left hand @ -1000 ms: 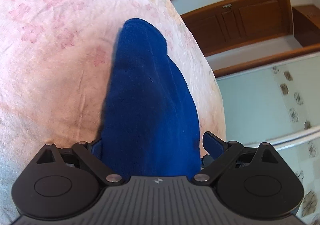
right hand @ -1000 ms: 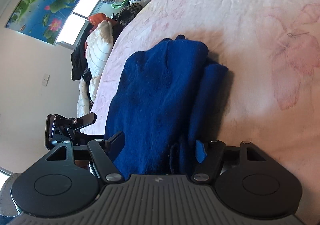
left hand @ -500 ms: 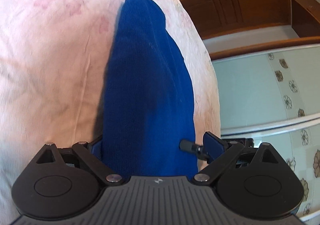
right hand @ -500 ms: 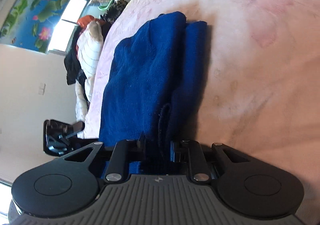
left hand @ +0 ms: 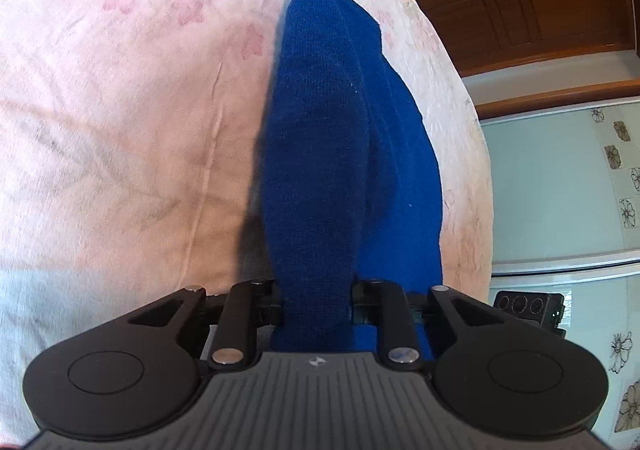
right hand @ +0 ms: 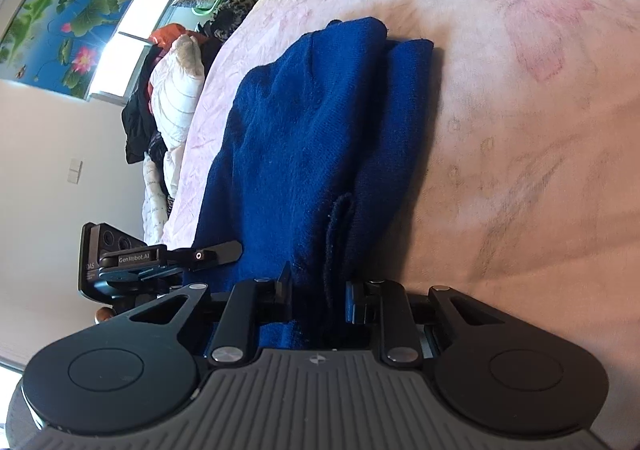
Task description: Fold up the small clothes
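Note:
A blue knitted garment [left hand: 344, 154] lies folded into a long strip near the edge of a pink flowered bed cover [left hand: 120, 130]. My left gripper [left hand: 316, 302] is closing its jaws on a raised fold at the garment's near end, with cloth pinched between the pads. In the right wrist view the same garment [right hand: 320, 130] stretches away in layered folds. My right gripper [right hand: 318, 302] is shut on its near edge, where a dark seam runs between the fingers. The left gripper [right hand: 216, 252] shows there at the cloth's left side.
A brown wooden cabinet [left hand: 540, 18] and pale flowered panels [left hand: 560, 190] stand beyond the bed's right edge. A heap of clothes and bedding [right hand: 172, 98] lies at the far end, below a window with a lotus picture [right hand: 72, 22].
My left gripper's jaws have come together from wide open onto a fold of the blue cloth. The right gripper shut on the garment's edge about half a second ago and stays so.

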A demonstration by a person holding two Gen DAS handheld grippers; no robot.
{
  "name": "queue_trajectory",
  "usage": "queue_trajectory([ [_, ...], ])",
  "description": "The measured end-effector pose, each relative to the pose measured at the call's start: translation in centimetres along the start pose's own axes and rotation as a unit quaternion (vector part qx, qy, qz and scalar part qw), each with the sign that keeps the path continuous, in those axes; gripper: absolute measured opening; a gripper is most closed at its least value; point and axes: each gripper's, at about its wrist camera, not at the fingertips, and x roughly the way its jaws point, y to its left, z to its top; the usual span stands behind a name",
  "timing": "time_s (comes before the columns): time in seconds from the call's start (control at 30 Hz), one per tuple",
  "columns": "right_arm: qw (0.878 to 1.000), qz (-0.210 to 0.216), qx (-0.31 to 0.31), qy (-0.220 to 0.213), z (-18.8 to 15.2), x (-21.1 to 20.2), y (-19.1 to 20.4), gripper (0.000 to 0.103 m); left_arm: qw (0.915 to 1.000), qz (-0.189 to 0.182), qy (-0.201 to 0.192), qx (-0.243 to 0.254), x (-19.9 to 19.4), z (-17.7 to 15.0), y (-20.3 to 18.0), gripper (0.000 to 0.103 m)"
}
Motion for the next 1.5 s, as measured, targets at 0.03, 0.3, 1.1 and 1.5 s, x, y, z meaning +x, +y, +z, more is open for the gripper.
queue_trajectory([
  [0.03,1.0,-0.008,-0.005,-0.005,-0.2,0.0,0.2,0.026,1.0,0.0,-0.001,-0.001,-0.1,0.0,0.2,0.027],
  [0.3,0.999,0.019,-0.029,0.023,-3.0,-0.9,0.4,0.054,0.997,-0.077,-0.012,-0.003,-1.8,-2.9,2.2,0.081],
  [1.1,0.998,0.035,0.029,0.041,-13.7,-4.0,1.2,0.015,0.9978,0.009,0.027,0.06,-3.7,-11.4,1.9,0.013],
  [1.5,0.998,0.023,0.018,-0.057,-14.4,-8.1,1.1,0.057,0.9818,0.057,-0.117,0.138,-9.3,-13.3,0.1,0.079],
])
